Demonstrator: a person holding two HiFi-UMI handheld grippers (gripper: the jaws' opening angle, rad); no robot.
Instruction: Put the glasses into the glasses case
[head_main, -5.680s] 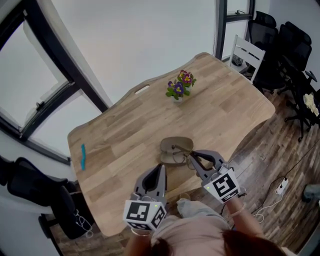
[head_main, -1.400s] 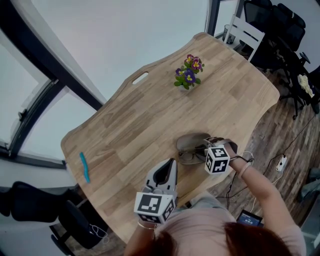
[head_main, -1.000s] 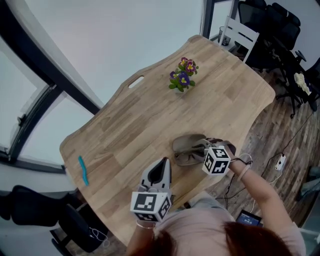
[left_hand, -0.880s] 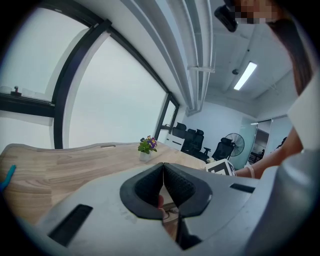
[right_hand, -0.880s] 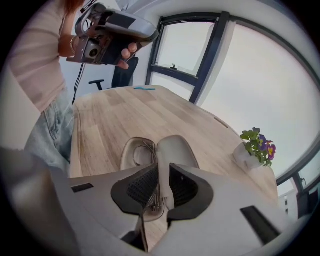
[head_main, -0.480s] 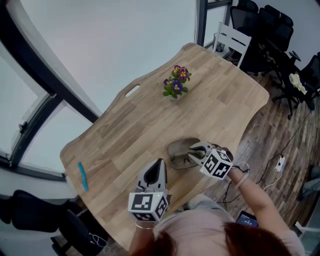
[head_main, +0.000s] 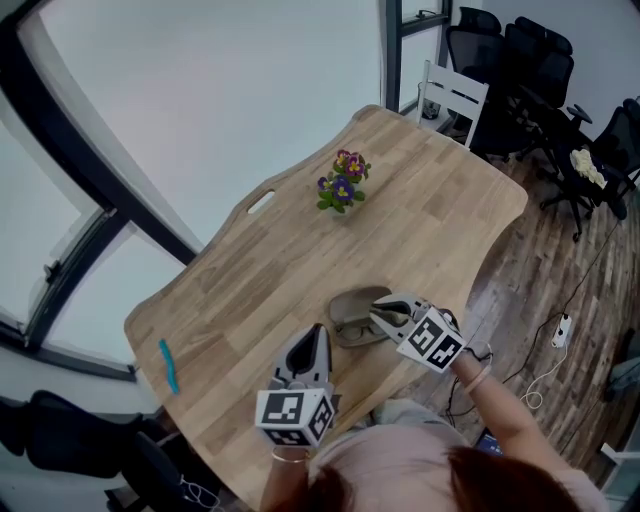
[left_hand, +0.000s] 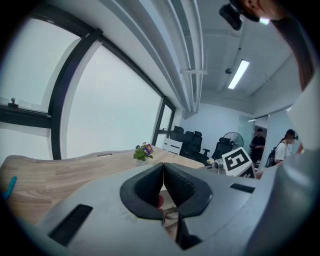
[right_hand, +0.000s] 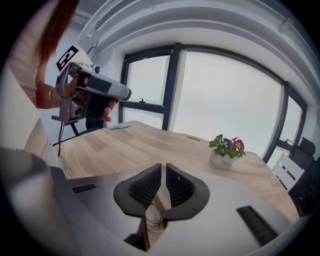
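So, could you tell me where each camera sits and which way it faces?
Head view: on the person's head, looking down at the table; left gripper, right gripper, forearm and hair show.
Left gripper view: on the left gripper, facing along its shut jaws toward the office chairs; the right gripper's marker cube shows.
Right gripper view: on the right gripper, jaws shut on the glasses, facing the windows; the left gripper shows.
Shared: all see the flower pot.

My grey left gripper (head_main: 316, 335) and right gripper (head_main: 380, 315) carry black-and-white marker cubes (head_main: 293, 417), and my top (head_main: 395, 445) seems pale pink.
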